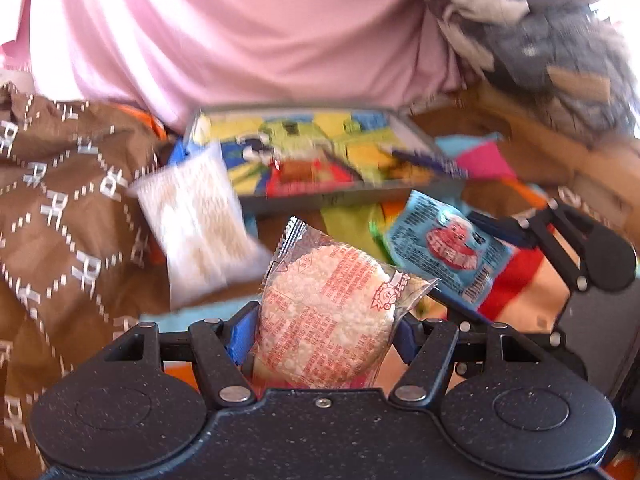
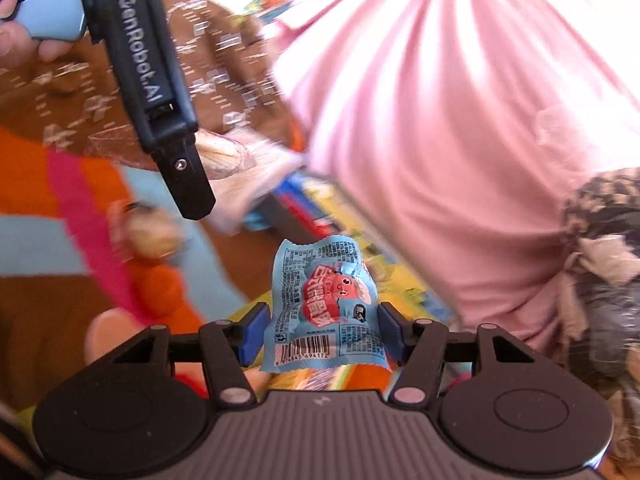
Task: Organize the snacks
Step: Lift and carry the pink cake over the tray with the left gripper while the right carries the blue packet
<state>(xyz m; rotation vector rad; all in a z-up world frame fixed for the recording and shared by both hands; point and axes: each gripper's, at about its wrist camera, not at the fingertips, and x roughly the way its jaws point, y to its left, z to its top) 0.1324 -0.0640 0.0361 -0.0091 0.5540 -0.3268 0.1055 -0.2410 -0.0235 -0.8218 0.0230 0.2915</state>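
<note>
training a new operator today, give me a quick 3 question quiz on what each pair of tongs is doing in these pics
1. True or false: the left tongs are shut on a rice cracker packet in clear wrap.
2. What colour is the snack packet between the right tongs? A) blue B) green C) black
3. In the left wrist view, which loose snack lies left of the picture box, overlapping its corner?

Key
1. True.
2. A, blue, with a red cartoon figure and a barcode.
3. The white packet; it is blurred, so its print cannot be read.
</note>
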